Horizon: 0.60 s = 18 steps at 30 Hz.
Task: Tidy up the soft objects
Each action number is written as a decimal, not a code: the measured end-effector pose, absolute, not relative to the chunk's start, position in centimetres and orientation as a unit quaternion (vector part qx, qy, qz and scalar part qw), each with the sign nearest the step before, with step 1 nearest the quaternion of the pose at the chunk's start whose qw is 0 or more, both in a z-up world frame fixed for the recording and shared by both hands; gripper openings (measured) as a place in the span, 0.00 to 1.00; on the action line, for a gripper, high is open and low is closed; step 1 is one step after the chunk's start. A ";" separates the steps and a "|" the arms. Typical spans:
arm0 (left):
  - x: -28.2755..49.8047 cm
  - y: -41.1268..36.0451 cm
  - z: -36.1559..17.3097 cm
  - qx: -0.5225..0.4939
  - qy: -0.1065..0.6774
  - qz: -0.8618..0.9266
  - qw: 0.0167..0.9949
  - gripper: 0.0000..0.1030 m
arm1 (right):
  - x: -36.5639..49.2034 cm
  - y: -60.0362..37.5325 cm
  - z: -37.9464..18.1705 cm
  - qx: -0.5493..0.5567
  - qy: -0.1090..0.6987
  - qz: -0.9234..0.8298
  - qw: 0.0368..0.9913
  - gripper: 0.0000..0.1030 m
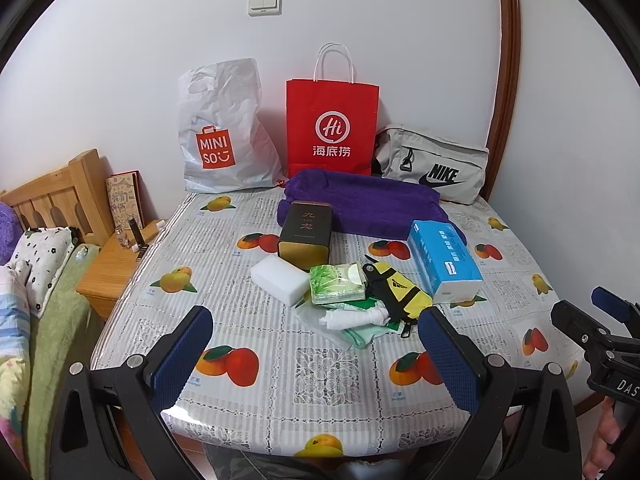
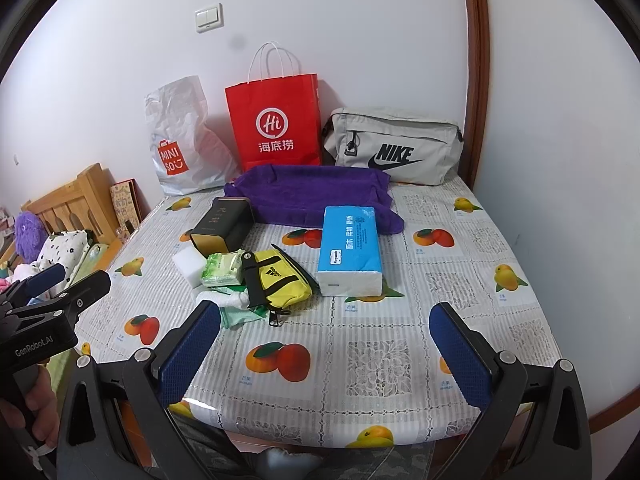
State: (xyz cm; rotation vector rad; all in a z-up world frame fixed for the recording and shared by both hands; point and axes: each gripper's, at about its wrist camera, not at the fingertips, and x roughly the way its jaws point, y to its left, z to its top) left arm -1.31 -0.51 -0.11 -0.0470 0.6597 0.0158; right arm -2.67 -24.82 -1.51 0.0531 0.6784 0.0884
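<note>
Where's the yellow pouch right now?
Mid-table in both views: the yellow pouch lies between the green tissue pack on its left and the blue tissue box on its right.

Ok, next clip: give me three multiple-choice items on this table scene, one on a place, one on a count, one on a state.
1. Where does the blue rectangular tissue pack lie?
A. inside the red paper bag
B. on the fruit-print tablecloth, its far end on the purple towel
C. on the bed

2. How many bags stand along the wall?
A. one
B. three
C. five

3. How is the left gripper?
A. open, empty
B. shut on the yellow pouch
C. shut on the white sponge

Answers: B, it lies on the tablecloth against the towel; B, white plastic, red paper, grey Nike; A, fingers spread, nothing between.
</note>
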 end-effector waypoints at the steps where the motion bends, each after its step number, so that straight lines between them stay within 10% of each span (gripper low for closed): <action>1: -1.3 -0.4 -0.2 -0.023 0.324 0.008 0.946 1.00 | -2.7 -24.8 -1.5 0.026 0.332 0.043 0.942 1.00; 18: -1.2 -0.3 -0.1 -0.021 0.326 0.013 0.945 1.00 | -2.9 -24.7 -1.6 0.024 0.332 0.044 0.942 1.00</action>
